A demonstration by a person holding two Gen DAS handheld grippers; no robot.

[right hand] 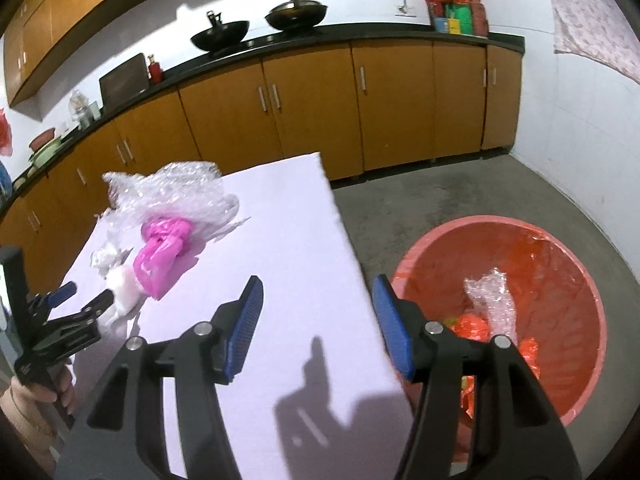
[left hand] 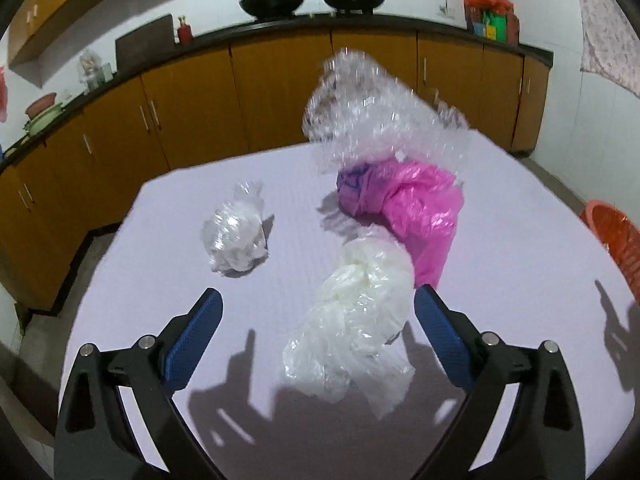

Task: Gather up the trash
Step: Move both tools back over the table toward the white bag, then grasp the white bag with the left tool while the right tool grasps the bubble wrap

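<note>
Bench (left hand: 500, 240), pale lilac top, carries all the loose trash. Red bin (right hand: 588, 300) stands on the floor just off the bench's right edge, lined with an orange bag, a scrap of bubble wrap (right hand: 490, 300) already inside.

Bubble wrap sheet (left hand: 372, 120), crumpled and standing tall (blurred in the left wrist view), sits at the bench's far edge. Pink bag (left hand: 416, 208) lies just in front of it, touching it, knotted at its far end. White bag (left hand: 356, 316), crumpled, translucent, lies toward the near edge, its far end touching the pink bag. Small clear bag ball (left hand: 236, 236) sits apart, left of the others, mid-bench.

Left gripper (left hand: 318, 300) hovers over the near part of the bench, fingers (left hand: 192, 344) spread wide, the white bag lying between them; no contact visible. In the right wrist view the same gripper (right hand: 86, 294) shows at far left, tips at the white bag.

Right gripper (right hand: 318, 292) is over the bench's right edge, fingers (right hand: 244, 328) spread wide, holding nothing, one finger over the bench, the other over the bin's rim.
</note>
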